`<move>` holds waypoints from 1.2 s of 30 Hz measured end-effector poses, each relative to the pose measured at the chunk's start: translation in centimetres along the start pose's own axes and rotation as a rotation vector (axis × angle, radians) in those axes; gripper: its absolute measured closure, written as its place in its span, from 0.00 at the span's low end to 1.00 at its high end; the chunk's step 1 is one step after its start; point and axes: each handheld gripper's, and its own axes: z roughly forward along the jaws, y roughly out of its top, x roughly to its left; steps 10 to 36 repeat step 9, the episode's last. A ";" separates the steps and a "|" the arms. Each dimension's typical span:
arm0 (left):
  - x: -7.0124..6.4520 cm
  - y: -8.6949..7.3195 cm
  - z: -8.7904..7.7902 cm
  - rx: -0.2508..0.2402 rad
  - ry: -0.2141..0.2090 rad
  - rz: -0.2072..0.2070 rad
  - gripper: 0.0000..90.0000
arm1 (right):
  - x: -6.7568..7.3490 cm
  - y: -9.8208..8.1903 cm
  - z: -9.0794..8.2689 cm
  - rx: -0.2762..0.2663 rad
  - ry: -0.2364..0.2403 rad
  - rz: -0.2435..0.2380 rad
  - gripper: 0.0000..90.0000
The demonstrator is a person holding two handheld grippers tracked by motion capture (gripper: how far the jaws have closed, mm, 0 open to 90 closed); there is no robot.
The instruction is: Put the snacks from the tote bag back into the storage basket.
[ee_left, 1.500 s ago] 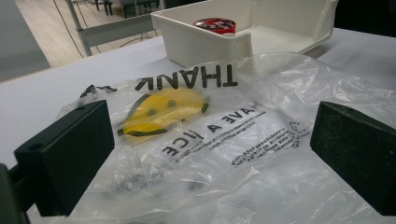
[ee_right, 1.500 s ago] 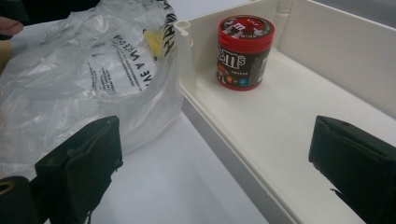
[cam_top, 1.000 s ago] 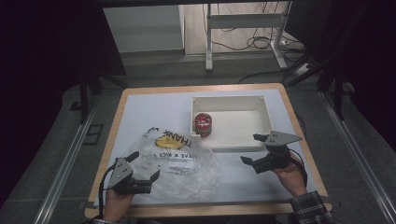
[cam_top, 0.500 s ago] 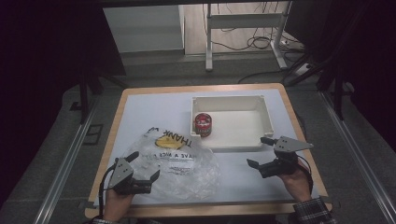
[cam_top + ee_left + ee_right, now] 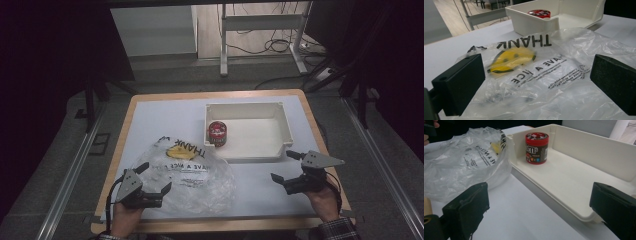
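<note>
Plastic bag (image 5: 192,172) between spread jaws — uncaught

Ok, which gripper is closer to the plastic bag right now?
Left. The left gripper sits at the plastic bag's near-left edge, jaws open over it. The right gripper hovers open over bare table to the bag's right, near the white tray.

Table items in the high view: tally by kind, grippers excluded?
Clear crinkled plastic bag with yellow smiley print: 1
White rectangular plastic tray: 1
Red-lidded round candy jar, standing in the tray: 1
Total: 3
</note>
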 end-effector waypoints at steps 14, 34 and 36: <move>0.0 0.1 0.0 -0.014 0.004 -0.005 0.00 | -0.5 -1.0 -0.9 0.007 -0.018 0.039 0.03; 0.0 0.1 0.0 -0.014 0.004 -0.005 0.00 | -0.5 -1.0 -0.9 0.007 -0.018 0.039 0.03; 0.0 0.1 0.0 -0.014 0.004 -0.005 0.00 | -0.5 -1.0 -0.9 0.007 -0.018 0.039 0.03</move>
